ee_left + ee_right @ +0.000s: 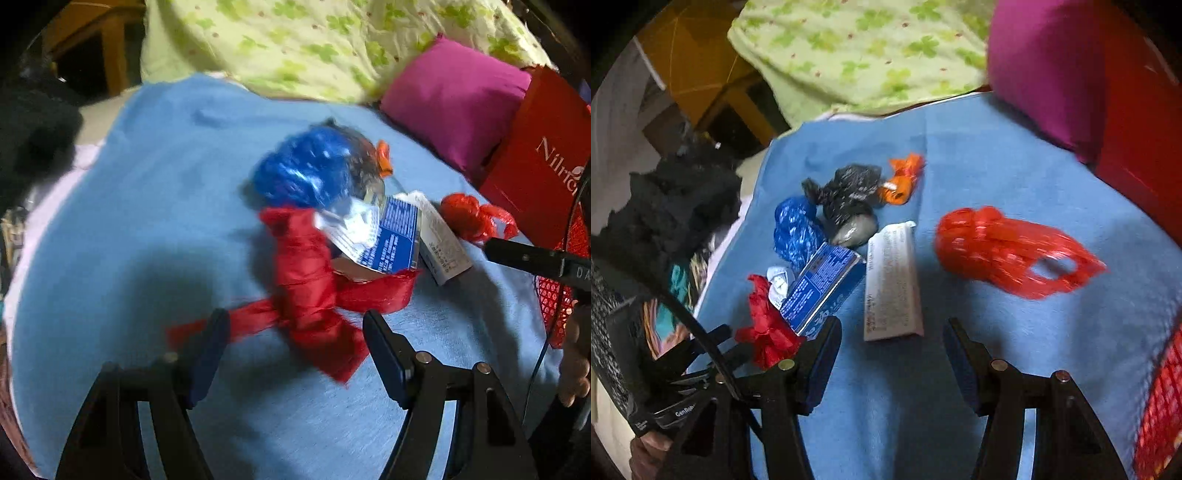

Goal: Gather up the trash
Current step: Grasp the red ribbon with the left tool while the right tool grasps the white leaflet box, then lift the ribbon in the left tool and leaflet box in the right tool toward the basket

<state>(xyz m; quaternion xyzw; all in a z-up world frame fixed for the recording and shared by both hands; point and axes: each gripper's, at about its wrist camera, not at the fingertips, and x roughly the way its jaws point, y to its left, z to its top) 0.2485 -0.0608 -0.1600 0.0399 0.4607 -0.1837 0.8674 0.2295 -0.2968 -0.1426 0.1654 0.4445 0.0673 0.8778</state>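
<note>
Obs: litter lies in a loose cluster on the blue blanket (1015, 177) of the bed. Your left claw (295, 343) stands open, nothing between the pads; the crumpled red paper (310, 280) sits just ahead of it, one strip running toward the left finger. Your right claw (890, 347) is open with nothing gripped; the white carton (892, 284) lies just ahead of its gap, near end almost between the fingertips.

Layout from the right claw: blue carton (822, 284) ahead-left, touching the red paper; blue foil wad (794, 229), black bag (846, 195) and orange wrapper (903, 179) farther ahead; red plastic bag (1008, 251) ahead-right, apart from the rest. A red mesh bag (1160, 406) shows at the far right edge, and looks like the likely collection sack, though you cannot confirm that here.

Step in hand (judged): approach to a first pick, one item per claw.

Notes for doing it well:
- Both views are smeared; steady each claw before you commit.
- Right: straddle the white carton across its narrow width, not its length. Come down until the pads bracket its sides, then close firmly; cardboard may crush but should hold.
- Left: take the red paper at its bulky middle, not the thin strip, which would likely slip or tear.
- Keep fingertips clear of the blanket so you do not pinch fabric.
- The blue carton rests on the red paper; expect it to shift when you lift.
</note>
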